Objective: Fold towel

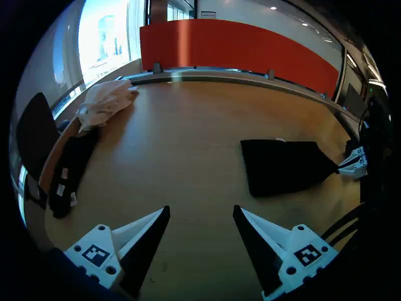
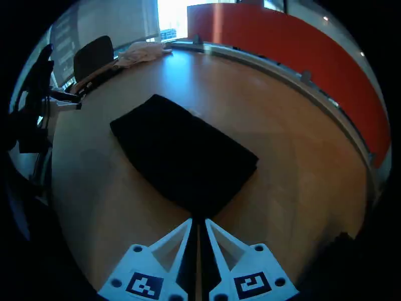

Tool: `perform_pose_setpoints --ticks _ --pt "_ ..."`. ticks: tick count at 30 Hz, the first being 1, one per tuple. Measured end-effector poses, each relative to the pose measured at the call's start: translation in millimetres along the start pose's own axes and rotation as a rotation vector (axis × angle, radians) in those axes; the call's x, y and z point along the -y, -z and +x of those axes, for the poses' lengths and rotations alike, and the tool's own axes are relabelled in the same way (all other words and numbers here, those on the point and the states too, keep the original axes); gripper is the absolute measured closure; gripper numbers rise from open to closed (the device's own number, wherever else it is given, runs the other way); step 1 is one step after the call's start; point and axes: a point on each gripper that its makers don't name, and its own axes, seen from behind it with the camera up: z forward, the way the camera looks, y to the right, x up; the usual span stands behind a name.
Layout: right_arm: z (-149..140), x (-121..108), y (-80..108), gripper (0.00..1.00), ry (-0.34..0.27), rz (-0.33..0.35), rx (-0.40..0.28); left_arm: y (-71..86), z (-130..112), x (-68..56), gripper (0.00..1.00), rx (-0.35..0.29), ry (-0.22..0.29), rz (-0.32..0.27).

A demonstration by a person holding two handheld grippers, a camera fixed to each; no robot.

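1. Two risks stand out. The right tool (image 2: 199, 220) has only a thin pinch on the near corner of the black towel (image 2: 185, 155). If it lifts or pulls fast, I judge the cloth could slip out of that narrow bite. The whole towel could also drag across the smooth bench (image 2: 301, 165) instead of folding over.
2. With one corner carried and the other side loose, the fold could come out skewed or bunched. The left tool (image 1: 200, 208) is well apart from the towel and gives it no support.
3. Right tool: the fingers are closed almost together with a slim gap between them, and the towel's corner is drawn to a point between the tips.
4. Left tool: the fingers are spread wide and hold nothing, above bare bench.
5. Towel: it lies flat on the middle of the bench, well apart from the pale cloth heap (image 1: 105, 103) at the far edge.
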Motion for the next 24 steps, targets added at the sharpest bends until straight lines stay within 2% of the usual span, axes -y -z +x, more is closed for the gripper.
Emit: perform_pose_setpoints --ticks 24 --pt "81 -22 76.8 0.57 0.122 -0.091 -0.131 0.3 13 -4.8 0.07 -0.012 0.008 -0.007"
